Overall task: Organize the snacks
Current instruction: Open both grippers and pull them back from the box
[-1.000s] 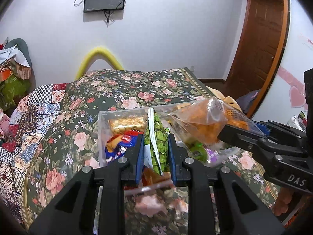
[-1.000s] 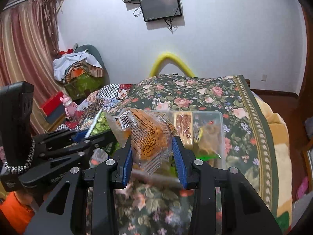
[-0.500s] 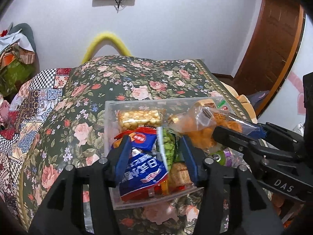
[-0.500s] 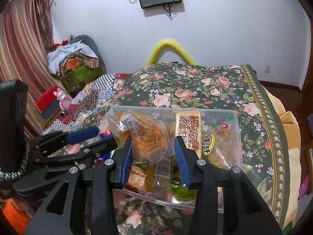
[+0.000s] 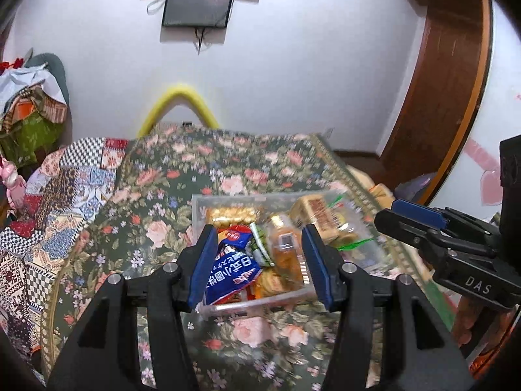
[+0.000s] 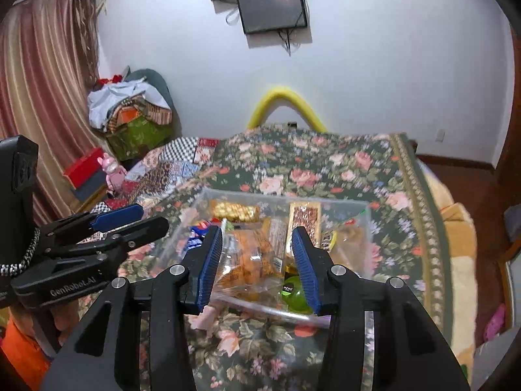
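A: How do the snacks look?
B: Crinkled bags fill the clear box (image 5: 260,303) on the flowered bed (image 5: 156,195).
A: And the fingers?
B: The left gripper (image 5: 260,260) is wide apart and empty; the right gripper (image 6: 257,260) has just been opening and is probably empty. The box lies at twelve o'clock, below both.

Clear plastic bin (image 6: 364,215) sits on the floral bedspread (image 6: 342,169), packed with snack packets; no bare floor visible inside. Orange cracker bag (image 6: 250,260) and blue foil packet (image 5: 232,272) lie topmost near the front wall. Bedspread beyond and right of the bin is bare: free approach there. Left gripper (image 5: 259,260) and right gripper (image 6: 257,265) hang side by side above the bin's front, crowding each other.
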The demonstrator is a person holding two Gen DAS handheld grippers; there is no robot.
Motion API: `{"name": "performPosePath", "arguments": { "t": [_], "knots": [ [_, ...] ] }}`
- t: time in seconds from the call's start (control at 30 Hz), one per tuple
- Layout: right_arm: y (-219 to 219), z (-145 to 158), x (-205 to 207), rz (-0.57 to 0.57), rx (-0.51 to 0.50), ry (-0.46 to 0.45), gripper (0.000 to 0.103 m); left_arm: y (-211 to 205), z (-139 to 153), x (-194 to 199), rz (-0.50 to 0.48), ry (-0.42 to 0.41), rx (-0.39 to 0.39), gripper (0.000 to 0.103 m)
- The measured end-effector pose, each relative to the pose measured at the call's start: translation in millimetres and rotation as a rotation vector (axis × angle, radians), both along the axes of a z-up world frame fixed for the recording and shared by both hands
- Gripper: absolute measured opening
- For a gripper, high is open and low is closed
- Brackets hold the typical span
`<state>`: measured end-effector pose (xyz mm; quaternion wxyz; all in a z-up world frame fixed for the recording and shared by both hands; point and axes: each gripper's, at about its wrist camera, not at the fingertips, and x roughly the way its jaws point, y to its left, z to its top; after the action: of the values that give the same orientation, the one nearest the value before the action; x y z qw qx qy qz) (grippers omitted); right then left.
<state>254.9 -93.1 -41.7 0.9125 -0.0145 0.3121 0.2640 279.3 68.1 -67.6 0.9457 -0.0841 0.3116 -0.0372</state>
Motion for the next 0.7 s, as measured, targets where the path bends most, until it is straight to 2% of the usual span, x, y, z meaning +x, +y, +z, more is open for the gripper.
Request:
{"name": "performPosePath", "arguments": {
  "t": [0.33, 0.37, 0.43, 0.6, 0.7],
  "knots": [
    [-23, 68, -86, -0.02, 0.074, -0.181, 0.042, -28, 79, -97, -0.011, -0.224, 0.037, 0.054],
    [-25, 72, -95, -0.019, 0.082, -0.195, 0.042, -31, 84, -105, -0.014, -0.239, 0.04, 0.055],
    [-28, 78, -111, -0.02, 0.09, -0.222, 0.045, -36, 94, -124, -0.013, -0.274, 0.05, 0.064],
    [-36, 83, -138, -0.041, 0.112, -0.264, 0.071, -42, 106, -158, 0.007, -0.338, 0.047, 0.086],
    [-41, 84, -145, -0.061, 0.115, -0.276, 0.078, -46, 108, -171, 0.014, -0.355, 0.066, 0.092]
  ]
}}
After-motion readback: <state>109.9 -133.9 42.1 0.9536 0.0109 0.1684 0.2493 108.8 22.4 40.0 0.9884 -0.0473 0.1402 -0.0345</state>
